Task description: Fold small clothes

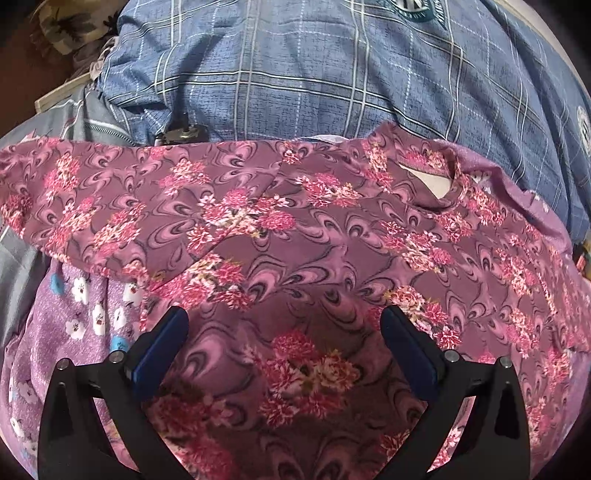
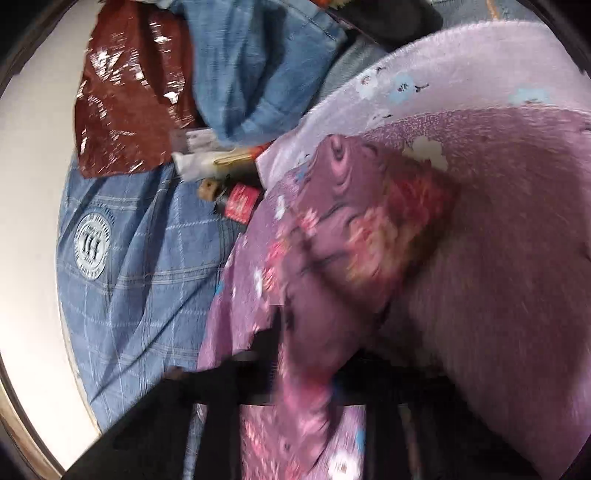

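- Your left gripper (image 1: 284,343) hangs with its blue-padded jaws wide apart, nothing between them, just above the mauve garment (image 1: 295,229).
- That garment is thin, soft printed knit with pink flower clusters, spread flat ahead of the jaws, long axis running left to right, neck opening (image 1: 428,181) far right.
- Your right gripper (image 2: 314,373) is blurred; its jaws are pinched together on a bunched fold of the garment.
- A blue checked sheet (image 1: 295,74) lies beyond.

A home bedroom: a bed under a blue checked sheet (image 1: 295,74), strewn with floral clothes (image 1: 295,221) and a floral pillow (image 1: 70,22).
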Available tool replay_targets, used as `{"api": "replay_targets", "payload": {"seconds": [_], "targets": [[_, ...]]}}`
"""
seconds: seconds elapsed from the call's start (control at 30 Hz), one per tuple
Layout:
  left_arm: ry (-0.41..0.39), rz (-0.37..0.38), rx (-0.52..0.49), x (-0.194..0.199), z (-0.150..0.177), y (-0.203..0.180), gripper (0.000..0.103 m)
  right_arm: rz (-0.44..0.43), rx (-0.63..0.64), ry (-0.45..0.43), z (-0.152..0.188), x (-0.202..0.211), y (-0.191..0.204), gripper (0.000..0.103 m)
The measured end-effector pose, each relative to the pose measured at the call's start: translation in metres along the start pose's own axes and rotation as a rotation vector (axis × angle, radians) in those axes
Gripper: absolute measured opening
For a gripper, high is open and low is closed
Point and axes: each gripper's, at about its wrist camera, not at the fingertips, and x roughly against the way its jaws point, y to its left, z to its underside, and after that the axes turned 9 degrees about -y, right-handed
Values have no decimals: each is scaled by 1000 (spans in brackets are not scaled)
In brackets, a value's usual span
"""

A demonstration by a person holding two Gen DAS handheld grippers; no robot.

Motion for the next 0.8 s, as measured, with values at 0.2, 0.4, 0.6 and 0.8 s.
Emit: {"api": "replay_targets", "payload": {"seconds": [0.2,0.4,0.6,0.8], "targets": [[-83,2,-2,20,-11,2,103,-113,152,-42,13,9,50,4],[-174,-53,-12,37,-25,26,103,-412,337,105,105,34,143,4],[-183,-178,107,35,-42,95,103,-497,512,387,276,6,231,4],[-163,-234,343,42,-50,181,103,-410,698,529,448,-23,257,10]]}}
